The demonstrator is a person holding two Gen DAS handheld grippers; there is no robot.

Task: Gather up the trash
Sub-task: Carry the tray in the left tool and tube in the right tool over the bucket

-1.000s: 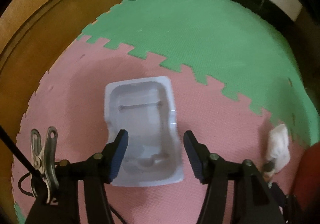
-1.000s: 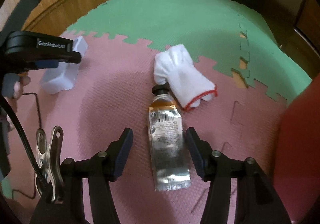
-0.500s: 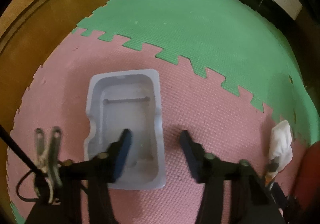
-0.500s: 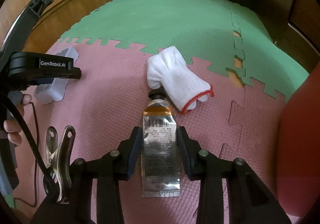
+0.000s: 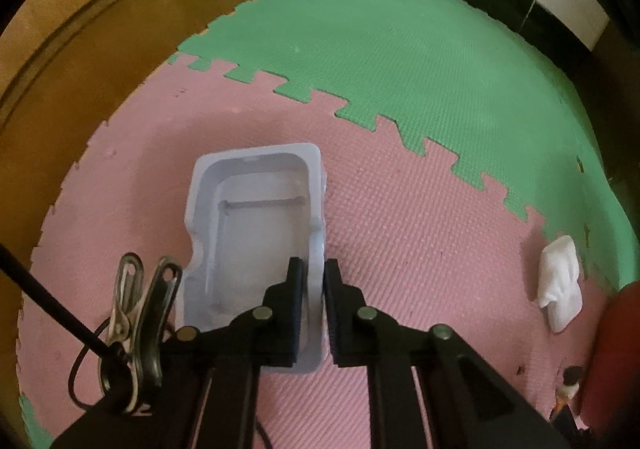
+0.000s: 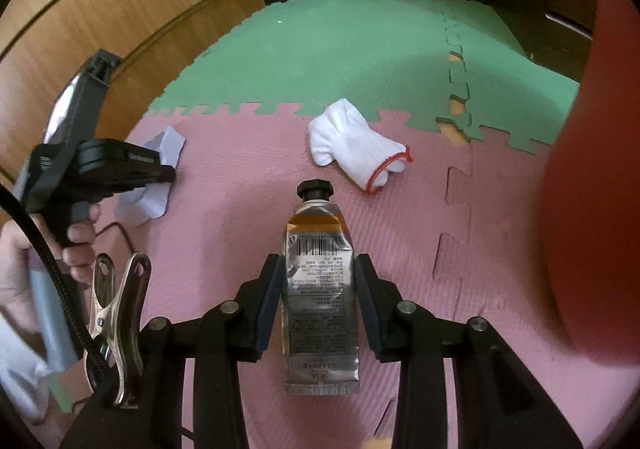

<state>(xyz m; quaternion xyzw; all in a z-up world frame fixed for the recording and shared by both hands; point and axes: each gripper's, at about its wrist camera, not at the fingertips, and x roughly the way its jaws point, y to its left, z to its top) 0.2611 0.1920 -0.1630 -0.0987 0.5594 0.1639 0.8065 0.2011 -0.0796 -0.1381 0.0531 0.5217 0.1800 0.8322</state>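
1. Left wrist view: your left gripper (image 5: 314, 281) points steeply down at the pink foam mat (image 5: 420, 249). Its jaws have just been closing and now pinch the right-hand wall of the pale plastic tray (image 5: 256, 217), one pad inside the tray and one outside. The tray lies open side up on the pink mat, near the jigsaw seam with the green mat (image 5: 400, 61). No writing shows on the tray.
2. Same view, right edge: a white glove (image 5: 558, 281) lies on the pink mat, well apart from the tray.
3. Right wrist view: your right gripper (image 6: 318, 289) has its jaws half closed, pads pressed on both sides of the silver tube (image 6: 320, 297). The tube has a black cap, an orange band and a barcode above blocks of small print too fine to read.
4. Same view: the white glove (image 6: 356, 145), with red trim at the cuff, lies beyond the tube's cap on the pink mat (image 6: 440, 273).
5. Same view, left: your left hand (image 6: 24, 249) grips the other gripper's handle; the white lettering on its body is too blurred to read. The tray (image 6: 160, 169) sits just behind it.
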